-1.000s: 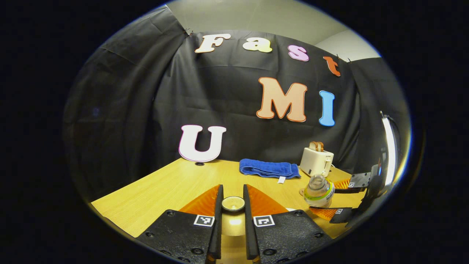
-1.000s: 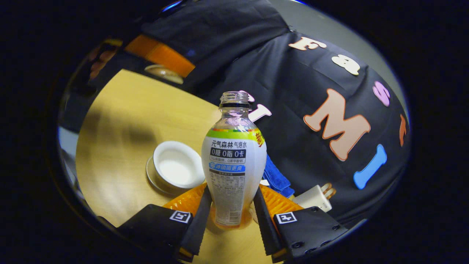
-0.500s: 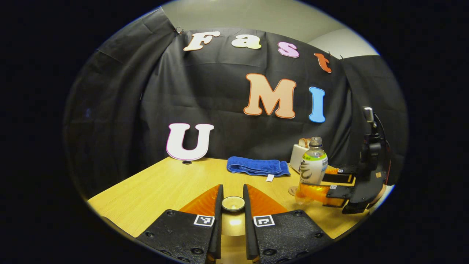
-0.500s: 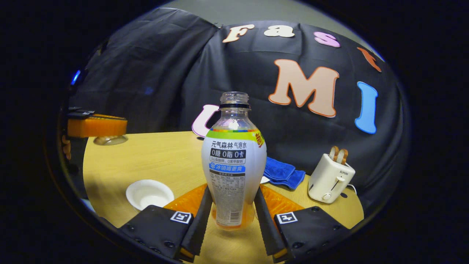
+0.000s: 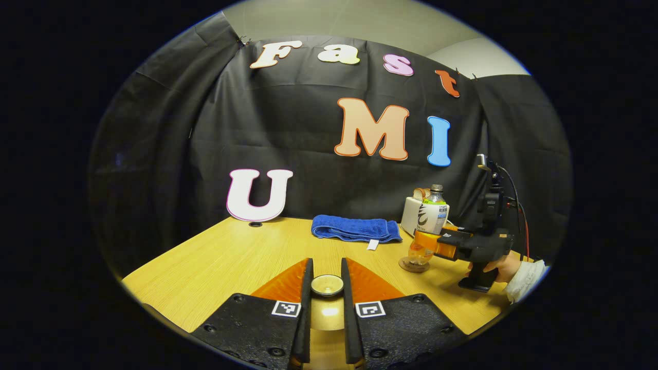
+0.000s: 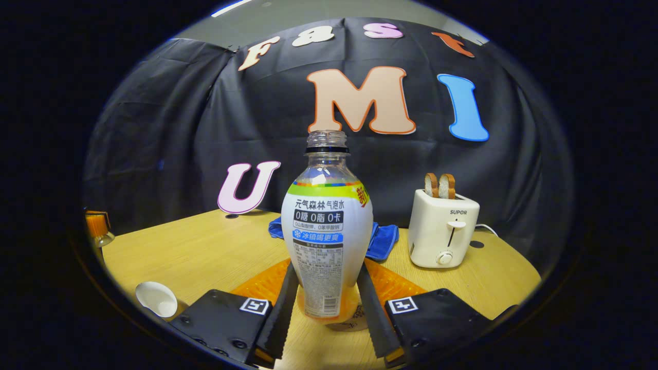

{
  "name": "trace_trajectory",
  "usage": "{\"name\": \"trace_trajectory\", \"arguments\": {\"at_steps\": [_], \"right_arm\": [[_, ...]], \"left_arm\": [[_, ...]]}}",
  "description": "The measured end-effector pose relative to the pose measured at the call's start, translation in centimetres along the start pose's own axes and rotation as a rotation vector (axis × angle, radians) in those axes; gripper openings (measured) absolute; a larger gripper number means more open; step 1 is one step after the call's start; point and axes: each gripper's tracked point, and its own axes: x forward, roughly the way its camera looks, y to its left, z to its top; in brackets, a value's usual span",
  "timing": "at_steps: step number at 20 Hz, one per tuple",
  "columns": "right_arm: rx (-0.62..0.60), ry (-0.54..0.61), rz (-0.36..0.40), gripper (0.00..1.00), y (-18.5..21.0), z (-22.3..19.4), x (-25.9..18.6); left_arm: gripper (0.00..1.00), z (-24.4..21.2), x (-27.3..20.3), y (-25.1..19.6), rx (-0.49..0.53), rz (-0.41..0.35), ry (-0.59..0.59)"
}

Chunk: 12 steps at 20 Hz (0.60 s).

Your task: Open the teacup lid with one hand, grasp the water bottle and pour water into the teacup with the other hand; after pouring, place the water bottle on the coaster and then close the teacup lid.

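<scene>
My right gripper (image 6: 328, 267) is shut on the clear water bottle (image 6: 328, 226), which stands upright with no cap. From the left gripper view, the bottle (image 5: 431, 218) is at the round coaster (image 5: 414, 265) with its base just above or on it; I cannot tell which. A rim of the coaster (image 6: 354, 325) shows under the bottle. The open white teacup (image 6: 156, 298) sits at the lower left. My left gripper (image 5: 327, 263) is shut on the knob of the teacup lid (image 5: 327, 285), held above the table. The left gripper (image 6: 96, 224) hangs far left.
A white toaster (image 6: 443, 231) with two slices stands at the back right of the wooden table (image 5: 231, 257). A folded blue towel (image 5: 354, 228) lies by the back wall. A hand (image 5: 506, 267) with a white sleeve holds the right gripper (image 5: 432, 245).
The bottle went from tilted above the teacup to upright and travelled right to the coaster. The left gripper kept the lid almost still.
</scene>
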Motion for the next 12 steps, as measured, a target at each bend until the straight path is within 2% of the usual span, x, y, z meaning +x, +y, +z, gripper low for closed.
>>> {"name": "trace_trajectory", "arguments": {"at_steps": [5,12], "right_arm": [[0.013,0.041,-0.062,0.68,-2.3,-1.8,2.0],[0.039,0.068,-0.067,0.69,-2.7,-2.7,2.4]], "left_arm": [[0.24,-0.3,0.1,-0.3,0.001,-0.004,0.01],[0.24,-0.4,0.0,-0.9,0.011,-0.017,0.011]]}}
